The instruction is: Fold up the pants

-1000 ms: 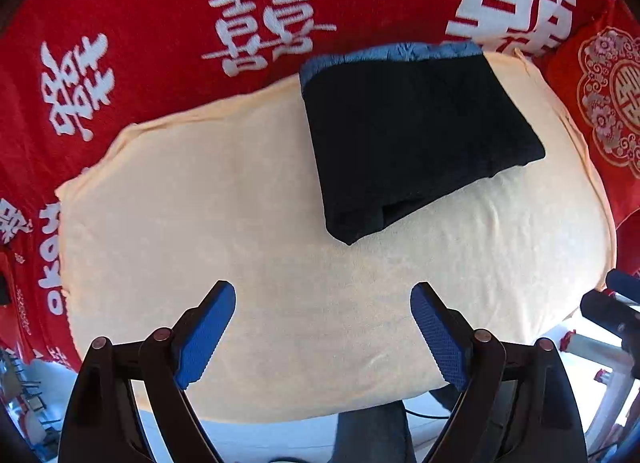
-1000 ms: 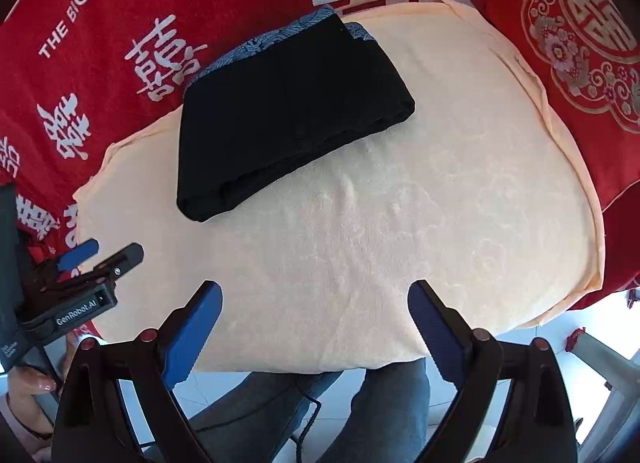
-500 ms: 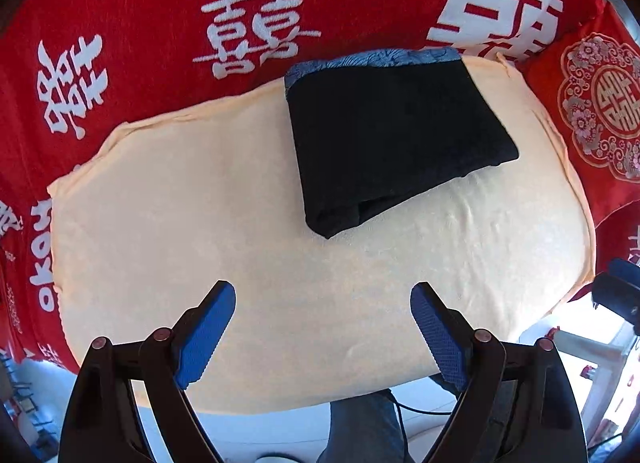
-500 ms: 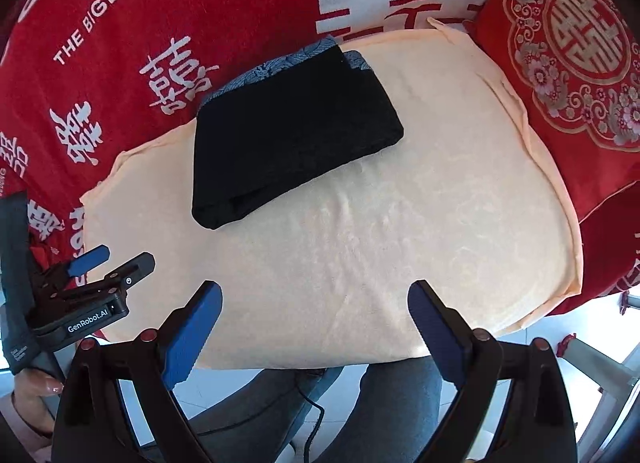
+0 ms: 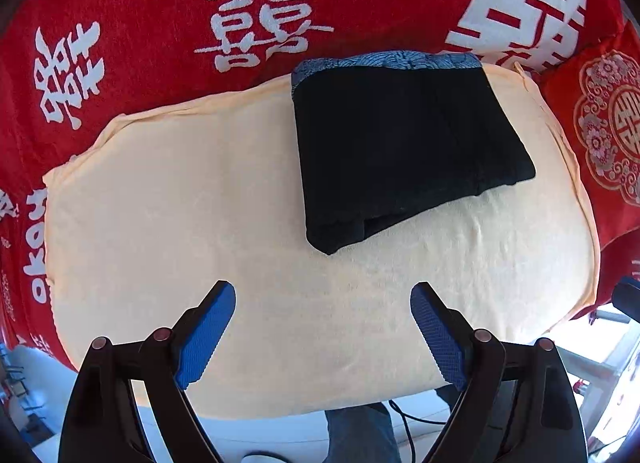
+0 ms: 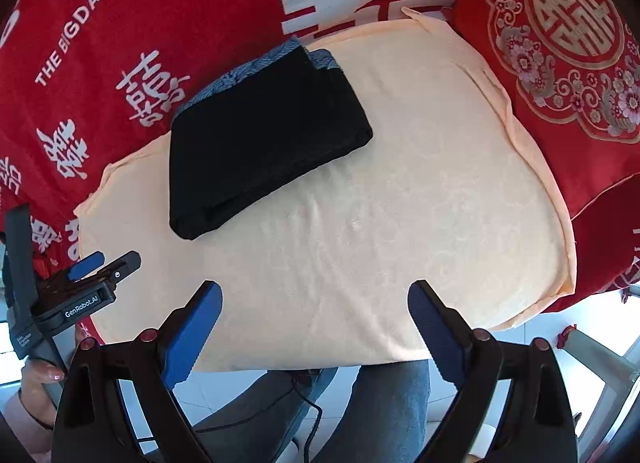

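Pants (image 5: pixel 404 151) folded on cream towel (image 5: pixel 200 223) over red blanket (image 5: pixel 160 3); both hand-held grippers (image 5: pixel 323 327) (image 6: pixel 314 327) apart, empty.

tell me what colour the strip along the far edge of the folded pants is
Blue with a pale wavy print, clearest in the left wrist view on the folded pants.

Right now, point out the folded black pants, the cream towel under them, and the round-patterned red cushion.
folded black pants (image 6: pixel 264 135), right wrist view, middle of the top layer.
cream towel (image 6: pixel 400 199), right wrist view, bare centre.
red cushion (image 6: pixel 560 39), right wrist view, on its round emblem.
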The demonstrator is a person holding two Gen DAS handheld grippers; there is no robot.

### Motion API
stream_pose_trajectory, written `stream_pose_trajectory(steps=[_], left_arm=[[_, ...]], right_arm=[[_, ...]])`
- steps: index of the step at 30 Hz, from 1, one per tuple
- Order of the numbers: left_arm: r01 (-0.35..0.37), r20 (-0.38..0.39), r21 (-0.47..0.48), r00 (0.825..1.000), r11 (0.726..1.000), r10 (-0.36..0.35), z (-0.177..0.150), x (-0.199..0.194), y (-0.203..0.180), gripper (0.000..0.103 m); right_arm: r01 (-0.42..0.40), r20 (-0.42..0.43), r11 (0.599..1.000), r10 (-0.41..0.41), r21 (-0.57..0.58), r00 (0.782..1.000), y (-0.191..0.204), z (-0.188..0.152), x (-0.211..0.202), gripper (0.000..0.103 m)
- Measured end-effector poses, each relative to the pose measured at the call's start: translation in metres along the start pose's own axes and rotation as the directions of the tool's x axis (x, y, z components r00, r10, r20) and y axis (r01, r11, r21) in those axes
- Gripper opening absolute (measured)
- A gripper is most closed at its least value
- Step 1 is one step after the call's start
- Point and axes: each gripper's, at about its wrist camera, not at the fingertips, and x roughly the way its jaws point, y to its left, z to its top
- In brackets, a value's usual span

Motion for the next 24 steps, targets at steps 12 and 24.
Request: stream_pose_trajectory(steps=[12,24], left_arm=[[0.052,0.028,-0.150,0.998,0.987,-0.048,0.046,0.040,0.040,0.090],[0.229,0.083,-0.153,0.972,0.961,-0.218,0.101,0.124,0.057,0.090]], right_arm=[[-0.098,-0.017,0.992,0.097,-0.073,0.995,-0.014,0.076,0.026,0.095],[-0.268,-0.154,0.923,0.232,-0.275,0.960,-0.033,0.187,0.137,0.095]])
